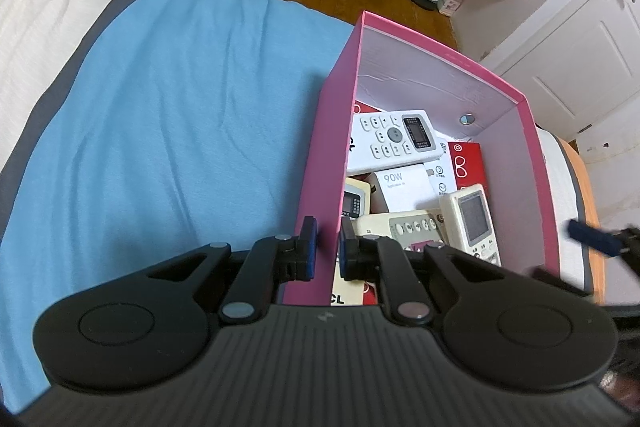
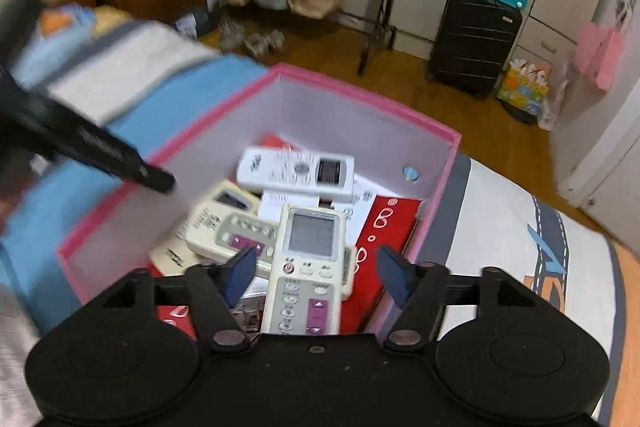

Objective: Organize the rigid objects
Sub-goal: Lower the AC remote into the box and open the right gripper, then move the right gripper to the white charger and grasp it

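Note:
A pink open box [image 1: 400, 39] stands on the bed and holds several remotes. My left gripper [image 1: 328, 247] is shut on the box's near left wall, one pad outside and one inside. In the box lie a white remote [image 1: 394, 139], a cream remote with a grey screen [image 1: 472, 219], a white "90W" carton [image 1: 404, 187] and a red carton [image 1: 468, 163]. In the right wrist view my right gripper [image 2: 316, 275] hangs open just above the cream screen remote [image 2: 310, 255], its pads clear of both sides. The white remote [image 2: 296, 171] lies farther back in the box [image 2: 360, 95].
The box rests on a bed with a blue sheet [image 1: 180, 107] and a white, grey-striped cover [image 2: 520, 227]. Beyond the bed are a wooden floor, a black suitcase [image 2: 472, 39], paper bags and white cupboard doors [image 1: 580, 67].

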The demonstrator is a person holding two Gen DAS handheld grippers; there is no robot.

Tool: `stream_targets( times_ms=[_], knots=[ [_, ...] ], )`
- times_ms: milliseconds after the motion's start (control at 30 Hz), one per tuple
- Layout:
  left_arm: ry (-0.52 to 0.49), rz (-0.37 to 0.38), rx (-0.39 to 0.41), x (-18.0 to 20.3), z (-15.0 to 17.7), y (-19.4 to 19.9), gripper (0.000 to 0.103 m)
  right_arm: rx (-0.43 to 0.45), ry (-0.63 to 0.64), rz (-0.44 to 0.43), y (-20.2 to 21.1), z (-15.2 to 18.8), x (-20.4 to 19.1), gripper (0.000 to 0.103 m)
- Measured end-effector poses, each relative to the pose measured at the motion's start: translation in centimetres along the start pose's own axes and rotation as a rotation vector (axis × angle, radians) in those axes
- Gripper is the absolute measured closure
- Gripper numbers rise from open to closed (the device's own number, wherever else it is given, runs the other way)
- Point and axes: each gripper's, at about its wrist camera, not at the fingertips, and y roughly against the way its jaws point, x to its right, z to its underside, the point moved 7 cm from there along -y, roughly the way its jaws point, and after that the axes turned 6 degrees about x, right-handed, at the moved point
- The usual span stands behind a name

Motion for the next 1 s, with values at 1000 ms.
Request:
stream_targets(
  times_ms=[1000],
  knots=[
    [-0.006, -0.029, 0.004, 0.3, -0.2, 0.3, 0.094, -0.303, -0.408, 0.075, -4.7, 15.1, 14.3, 0.031]
  ],
)
